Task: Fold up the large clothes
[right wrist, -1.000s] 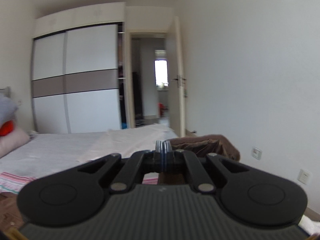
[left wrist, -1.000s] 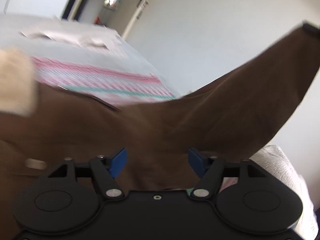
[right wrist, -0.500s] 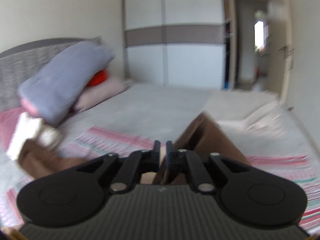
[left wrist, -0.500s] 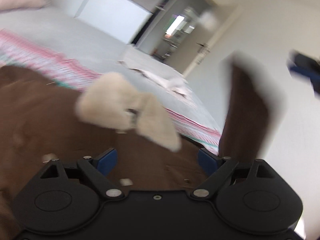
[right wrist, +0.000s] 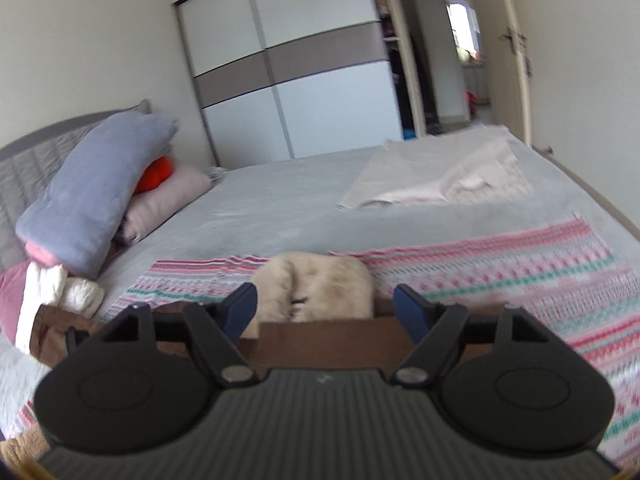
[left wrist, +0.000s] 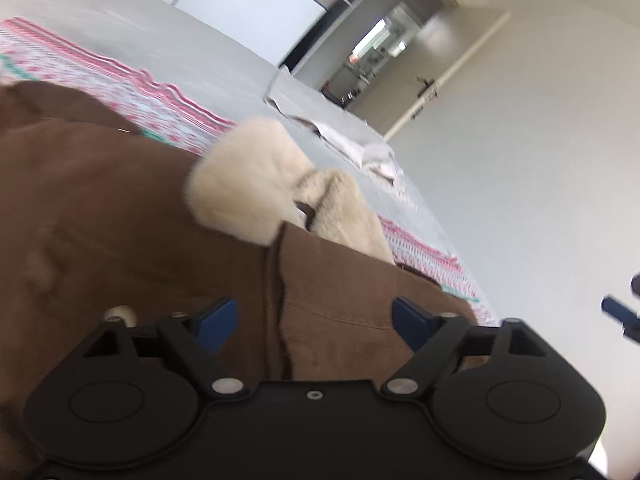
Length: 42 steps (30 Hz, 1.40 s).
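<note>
A brown coat [left wrist: 120, 220] with a cream fleece collar [left wrist: 248, 184] lies on the bed, over a pink striped blanket [left wrist: 132, 80]. A sleeve or panel is folded over its body, edge near the collar. My left gripper [left wrist: 314, 320] is open just above the brown cloth, holding nothing. In the right wrist view the coat [right wrist: 320, 344] and its collar [right wrist: 316, 288] sit right before my right gripper [right wrist: 324, 312], which is open and empty above the folded edge. The right gripper's tip also shows at the far right of the left wrist view [left wrist: 620, 314].
The grey bed [right wrist: 288, 208] carries a pale cloth [right wrist: 440, 176] at the far side. Pillows and a blue-grey duvet [right wrist: 92, 188] are stacked at the headboard on the left. A wardrobe [right wrist: 296, 76] and an open door [right wrist: 516, 52] stand behind. A wall runs along the bed's right side.
My right gripper has opened and let go of the brown sleeve, which now lies folded on the coat. Both grippers swung toward the collar. The left stayed open.
</note>
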{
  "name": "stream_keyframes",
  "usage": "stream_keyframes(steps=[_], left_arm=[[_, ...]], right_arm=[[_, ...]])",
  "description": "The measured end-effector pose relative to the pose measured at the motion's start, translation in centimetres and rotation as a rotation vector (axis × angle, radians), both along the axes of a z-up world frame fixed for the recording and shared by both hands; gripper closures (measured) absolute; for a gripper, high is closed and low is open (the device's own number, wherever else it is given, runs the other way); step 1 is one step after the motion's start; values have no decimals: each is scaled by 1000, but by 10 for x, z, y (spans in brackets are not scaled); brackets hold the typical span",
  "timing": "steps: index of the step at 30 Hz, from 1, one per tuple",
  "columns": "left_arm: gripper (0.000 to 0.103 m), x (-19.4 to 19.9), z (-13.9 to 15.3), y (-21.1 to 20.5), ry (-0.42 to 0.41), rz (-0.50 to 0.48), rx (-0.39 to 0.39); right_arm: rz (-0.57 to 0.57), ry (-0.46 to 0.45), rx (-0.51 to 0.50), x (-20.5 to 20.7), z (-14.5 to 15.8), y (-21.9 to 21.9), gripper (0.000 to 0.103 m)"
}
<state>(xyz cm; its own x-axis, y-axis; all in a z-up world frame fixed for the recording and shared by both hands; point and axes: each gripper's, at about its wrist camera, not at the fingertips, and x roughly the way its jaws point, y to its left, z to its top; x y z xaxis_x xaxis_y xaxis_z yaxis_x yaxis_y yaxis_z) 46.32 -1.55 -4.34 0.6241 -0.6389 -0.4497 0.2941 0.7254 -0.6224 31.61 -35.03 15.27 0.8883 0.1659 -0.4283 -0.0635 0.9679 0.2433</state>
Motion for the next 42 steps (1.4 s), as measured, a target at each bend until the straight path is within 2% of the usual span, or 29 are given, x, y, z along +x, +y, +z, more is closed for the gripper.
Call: stream_keyframes(steps=[5,7,8,10,12,14,17,20,25,27,30,32,34,35,36,38,40,41,42], left_arm=[[34,39,-26,-42,24,57,122],[37,42,-31,-46,-9,82,78],[51,41,-32,-48,-26,78,56],[65,32,-34,-53,-87,76,74],[86,22,-34,-54,-148,83,91],[90,21,-27,-47,-172,81,55],[91,14,-13,-39,-206,82,35],[91,17,-4,-39,-190,99,59],[87,27,-19,-43,-149,57,128],[87,26,-22,-49,-165,32,162],[91,19,-19,-53,-219,4,168],[92,11,-11,-52,-276,27,150],[93,5,1,-46,-310,55,110],[93,3,8,-42,-309,80,83],[93,1,14,-38,-301,113,80],[93,4,17,-37,-251,195,148],[93,16,2,-39,-174,242,263],[93,24,-10,-40,-125,239,288],[93,29,-20,-38,-83,238,277]], right_arm=[[-128,33,97,0,-50,-66,24],[-176,45,130,3,-68,-89,21],[-201,48,146,5,-77,-98,20],[-244,50,186,11,-93,-114,18],[-273,48,235,17,-111,-124,17],[-277,43,275,22,-128,-128,17],[-258,92,266,39,-148,-126,17],[-247,150,206,56,-154,-121,17],[-253,151,170,71,-151,-116,17],[-252,137,191,70,-154,-113,17],[-231,106,275,61,-168,-112,15],[-214,107,341,64,-181,-116,13],[-247,170,357,70,-188,-120,13],[-250,173,351,71,-189,-122,13],[-248,168,341,71,-188,-124,13],[-264,148,334,74,-182,-131,13],[-269,142,365,83,-179,-140,13],[-261,147,393,90,-180,-145,14],[-253,156,424,99,-183,-148,16]])
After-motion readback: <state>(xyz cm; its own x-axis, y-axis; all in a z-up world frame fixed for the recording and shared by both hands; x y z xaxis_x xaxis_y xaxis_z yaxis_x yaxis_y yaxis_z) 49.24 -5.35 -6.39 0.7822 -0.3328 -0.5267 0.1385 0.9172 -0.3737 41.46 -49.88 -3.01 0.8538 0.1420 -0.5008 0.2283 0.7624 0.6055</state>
